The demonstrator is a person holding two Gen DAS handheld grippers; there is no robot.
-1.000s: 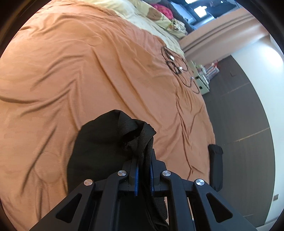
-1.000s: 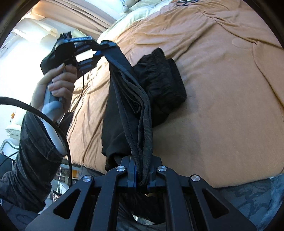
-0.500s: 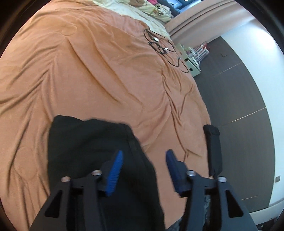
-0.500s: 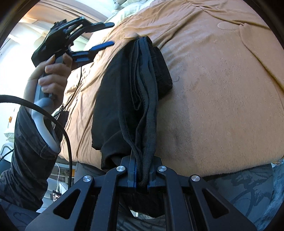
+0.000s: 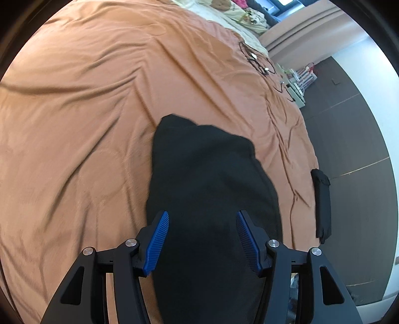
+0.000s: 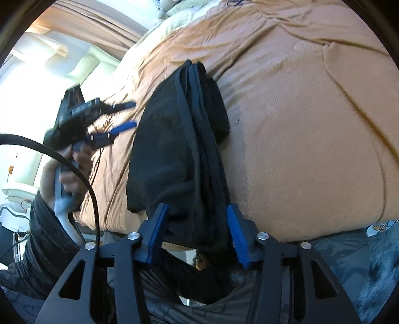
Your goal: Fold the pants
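The black pants (image 5: 207, 179) lie folded in a stack on the orange bedspread (image 5: 87, 104), near the bed's front edge. In the right wrist view the pants (image 6: 179, 139) show several layered edges. My left gripper (image 5: 202, 239) is open and empty, its blue pads on either side of the pants' near end. It also shows in the right wrist view (image 6: 124, 114), held in a hand left of the pants. My right gripper (image 6: 197, 229) is open and empty, its fingers straddling the pants' near end at the bed edge.
A second folded black garment (image 5: 323, 202) lies at the bed's right edge. Black cables (image 5: 259, 62) lie on the far bedspread. Pillows (image 5: 239, 12) sit at the head. Dark floor (image 5: 354, 139) and a small rack (image 5: 299, 82) are to the right.
Both grippers have let go of the pants. The left opened about half a second ago and dropped its end onto the stack; the right has just opened. The pants now lie flat.
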